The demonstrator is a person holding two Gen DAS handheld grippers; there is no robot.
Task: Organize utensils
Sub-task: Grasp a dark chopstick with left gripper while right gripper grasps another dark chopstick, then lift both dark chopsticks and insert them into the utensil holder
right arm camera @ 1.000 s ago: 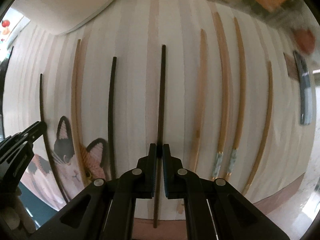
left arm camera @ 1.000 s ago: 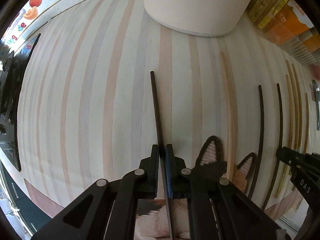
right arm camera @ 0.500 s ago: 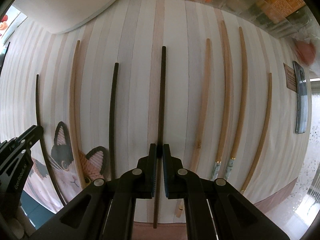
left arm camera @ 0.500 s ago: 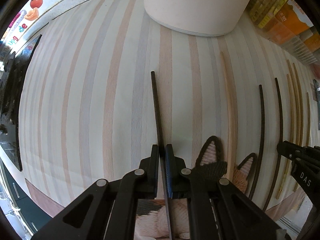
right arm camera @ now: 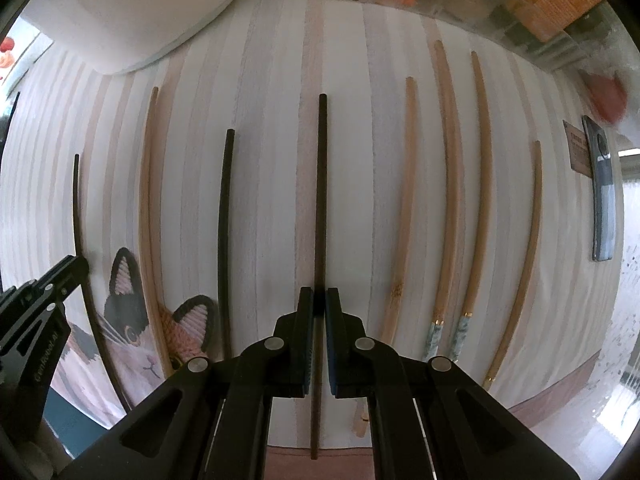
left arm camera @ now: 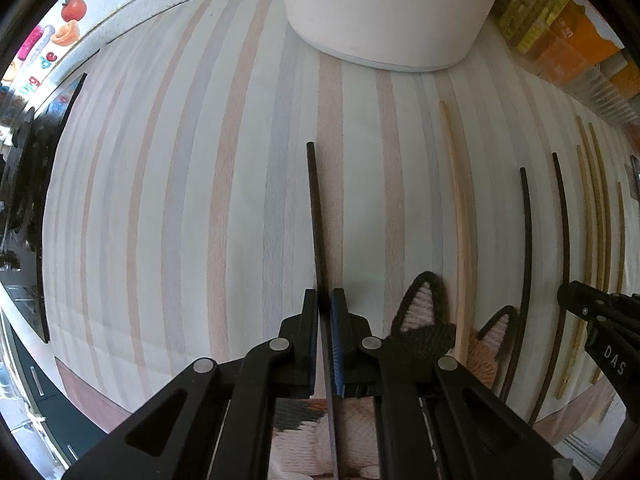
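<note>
My left gripper [left arm camera: 324, 300] is shut on a black chopstick [left arm camera: 316, 208] that points away over the striped placemat [left arm camera: 180, 200]. My right gripper [right arm camera: 319, 298] is shut on another dark chopstick [right arm camera: 320, 184] lying along the mat. Between them lie a pale wooden chopstick [right arm camera: 148, 184] and a black chopstick [right arm camera: 224, 216]. Right of my right gripper lie several wooden chopsticks [right arm camera: 450, 184], two with patterned ends. The left gripper shows at the left edge of the right wrist view [right arm camera: 44, 292]; the right gripper shows at the right edge of the left wrist view [left arm camera: 600, 320].
A white round container [left arm camera: 384, 12] stands at the far edge of the mat. A cat-shaped knitted coaster [right arm camera: 132, 320] lies under the near ends of some chopsticks. Orange and yellow packages [left arm camera: 560, 32] line the back right. A phone [right arm camera: 604, 200] lies at the far right.
The right wrist view has shifted slightly, with the chopsticks sitting a little lower in frame. Both grippers remain shut on their chopsticks.
</note>
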